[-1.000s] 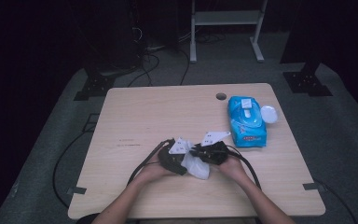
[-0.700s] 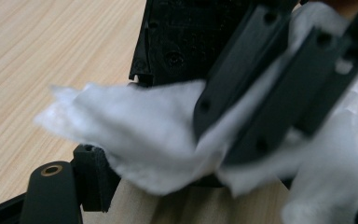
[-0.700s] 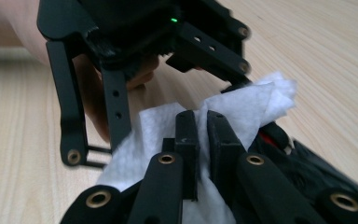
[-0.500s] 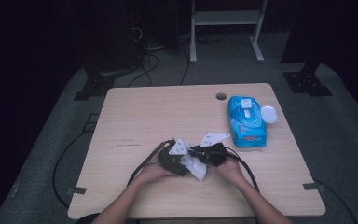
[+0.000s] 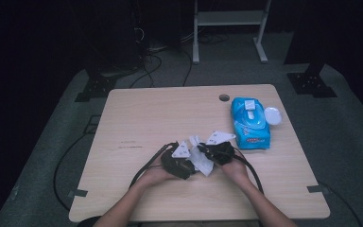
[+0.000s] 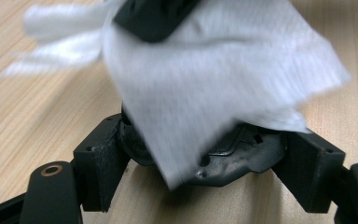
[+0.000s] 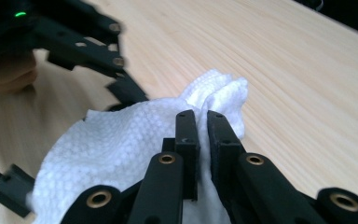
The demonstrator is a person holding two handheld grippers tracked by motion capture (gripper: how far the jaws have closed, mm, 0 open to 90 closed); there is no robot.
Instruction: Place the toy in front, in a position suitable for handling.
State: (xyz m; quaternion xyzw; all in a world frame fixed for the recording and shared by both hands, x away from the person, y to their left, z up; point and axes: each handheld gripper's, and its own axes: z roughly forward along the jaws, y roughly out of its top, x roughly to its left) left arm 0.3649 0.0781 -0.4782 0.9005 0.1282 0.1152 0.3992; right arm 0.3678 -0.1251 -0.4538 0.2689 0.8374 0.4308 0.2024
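- The right gripper (image 7: 203, 123) has its jaws nearly together, pinching a fold of the white wet wipe (image 7: 121, 140); the bunched tip of the cloth sticks out just beyond the jaw ends.
- The left gripper (image 6: 205, 163) stands fairly wide, its jaws pressed on either side of a dark rounded object (image 6: 233, 158), which the wipe drapes over from above.
- In the high view both tools meet near the table's (image 5: 160, 113) front edge, left gripper (image 5: 182, 161) and right gripper (image 5: 215, 152) touching through the wipe (image 5: 202, 163) between them.
- Risk: the pinch catches only a thin fold, so a hard rub could pull the cloth free and leave the jaws scraping the object bare.
- Risk: the object is rounded and smooth-looking; sideways pressure from the wiping could twist it out of the left jaws onto the table.
- Risk: the loose flap hides the surface, so spots may go unwiped.
- The blue wipes pack (image 5: 249, 124) lies well beyond the right gripper, clear of the work.
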